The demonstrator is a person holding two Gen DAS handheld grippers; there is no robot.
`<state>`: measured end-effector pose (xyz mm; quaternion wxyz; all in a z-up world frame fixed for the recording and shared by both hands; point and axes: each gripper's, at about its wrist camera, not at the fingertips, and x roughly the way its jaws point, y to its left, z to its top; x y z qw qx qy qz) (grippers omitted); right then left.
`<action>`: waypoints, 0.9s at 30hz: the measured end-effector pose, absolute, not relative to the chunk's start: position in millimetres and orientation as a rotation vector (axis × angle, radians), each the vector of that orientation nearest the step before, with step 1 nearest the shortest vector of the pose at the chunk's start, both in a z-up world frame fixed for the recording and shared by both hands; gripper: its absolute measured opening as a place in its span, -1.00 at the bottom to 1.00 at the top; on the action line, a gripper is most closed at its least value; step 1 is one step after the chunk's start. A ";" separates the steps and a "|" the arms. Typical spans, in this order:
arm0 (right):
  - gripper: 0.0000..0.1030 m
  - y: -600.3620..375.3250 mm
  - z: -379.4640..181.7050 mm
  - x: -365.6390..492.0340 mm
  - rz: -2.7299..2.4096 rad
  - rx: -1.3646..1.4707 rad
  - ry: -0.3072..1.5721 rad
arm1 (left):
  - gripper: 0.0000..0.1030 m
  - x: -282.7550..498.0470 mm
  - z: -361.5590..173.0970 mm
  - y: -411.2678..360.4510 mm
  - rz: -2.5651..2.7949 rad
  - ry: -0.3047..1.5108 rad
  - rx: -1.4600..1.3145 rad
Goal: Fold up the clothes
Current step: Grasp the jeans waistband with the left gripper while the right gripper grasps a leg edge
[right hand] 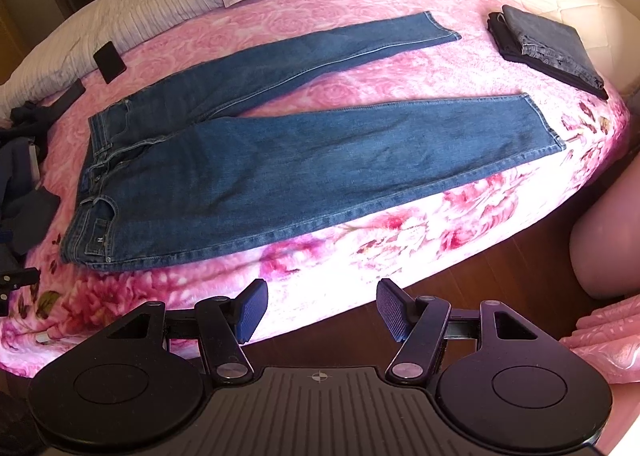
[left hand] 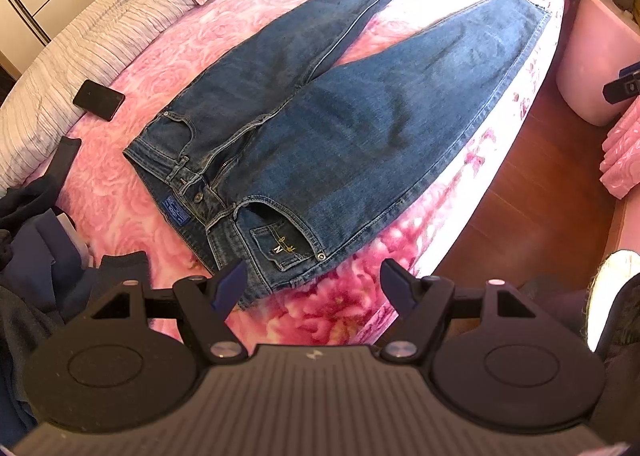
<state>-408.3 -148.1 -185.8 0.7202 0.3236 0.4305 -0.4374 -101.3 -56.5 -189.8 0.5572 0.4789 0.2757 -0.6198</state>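
Left tongs (left hand: 310, 284) spread wide and holding nothing, poised just short of the waistband corner of the jeans (left hand: 328, 111), likely lining up for a first pinch there. Right tongs (right hand: 318, 310) are spread too and grip nothing, hanging off the near edge of the bed (right hand: 360, 248) over the dark floor, well short of the denim. The jeans lie flat on the pink floral bedspread, front up, waistband to the left, both legs splayed out to the right in a narrow V — laid open, I'd say, so one leg can fold onto the other. Farther out, a folded dark stack (right hand: 548, 47) sits at the far right, probably finished pieces. A phone (right hand: 109, 61) rests far left, and beyond the waistband a dark heap (left hand: 36, 240), maybe clothes waiting, hard to say.
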 end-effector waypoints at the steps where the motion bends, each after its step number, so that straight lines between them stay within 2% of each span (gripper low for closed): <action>1: 0.24 -147.2 -186.4 -408.9 -0.963 0.714 0.955 | 0.36 -102.1 -190.1 -55.3 -1.464 0.638 1.137; 7: 0.24 -143.5 -195.6 -409.3 -0.915 0.622 1.017 | 0.36 -117.7 -205.0 -39.7 -1.497 0.428 1.284; 9: 0.31 -145.2 -203.5 -408.4 -0.883 0.576 1.061 | 0.36 -123.0 -217.1 -32.4 -1.516 0.337 1.359; 11: 0.39 -149.3 -213.5 -406.5 -0.852 0.530 1.109 | 0.36 -125.5 -233.0 -26.0 -1.542 0.243 1.436; 22: 0.40 -198.0 -248.9 -405.1 -0.775 0.321 1.241 | 0.33 -117.7 -351.3 -42.4 -1.660 -0.165 1.684; 27: 0.40 -221.8 -266.7 -404.1 -0.785 0.281 1.269 | 0.01 -94.3 -380.0 -60.8 -1.610 -0.193 1.764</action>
